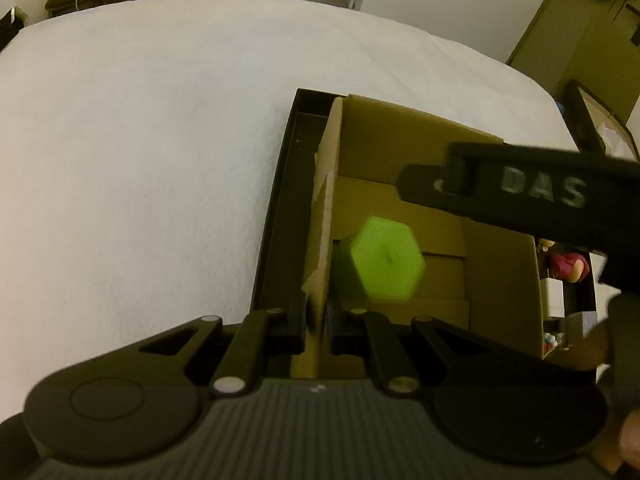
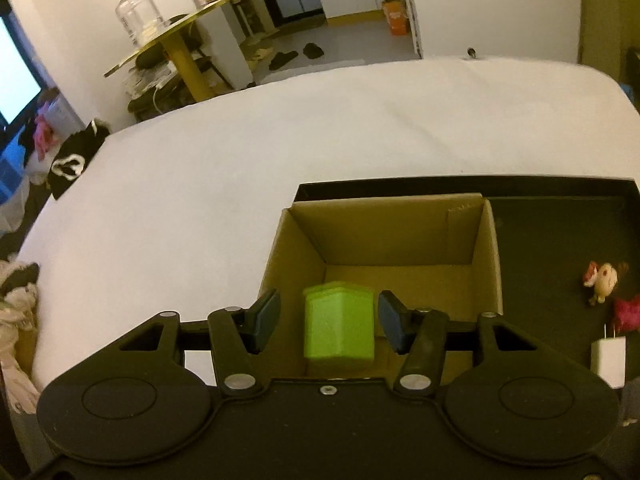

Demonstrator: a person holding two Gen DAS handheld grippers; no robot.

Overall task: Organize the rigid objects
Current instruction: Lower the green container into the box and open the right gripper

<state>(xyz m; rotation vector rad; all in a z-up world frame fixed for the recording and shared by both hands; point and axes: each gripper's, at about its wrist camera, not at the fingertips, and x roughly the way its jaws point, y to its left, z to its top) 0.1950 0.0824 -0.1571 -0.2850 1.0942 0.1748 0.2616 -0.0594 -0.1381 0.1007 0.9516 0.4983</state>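
Note:
A cardboard box (image 1: 400,140) stands in a black tray (image 1: 280,220) on a white surface. My left gripper (image 1: 318,320) is shut on the box's left wall, pinching the cardboard edge. Inside the box lies a bright green hexagonal block (image 1: 382,260). One of the right gripper's fingers (image 1: 520,196) reaches across above the box. In the right wrist view my right gripper (image 2: 330,320) straddles the green block (image 2: 338,328), which sits low in the box (image 2: 396,236). A gap shows at the left pad, so the gripper is open.
The black tray (image 2: 560,232) extends right of the box and holds a small doll (image 2: 602,280), a pink item (image 2: 628,312) and a white charger (image 2: 608,360). The white surface (image 2: 240,160) spreads left and beyond. A side table with a glass jar (image 2: 136,12) stands behind.

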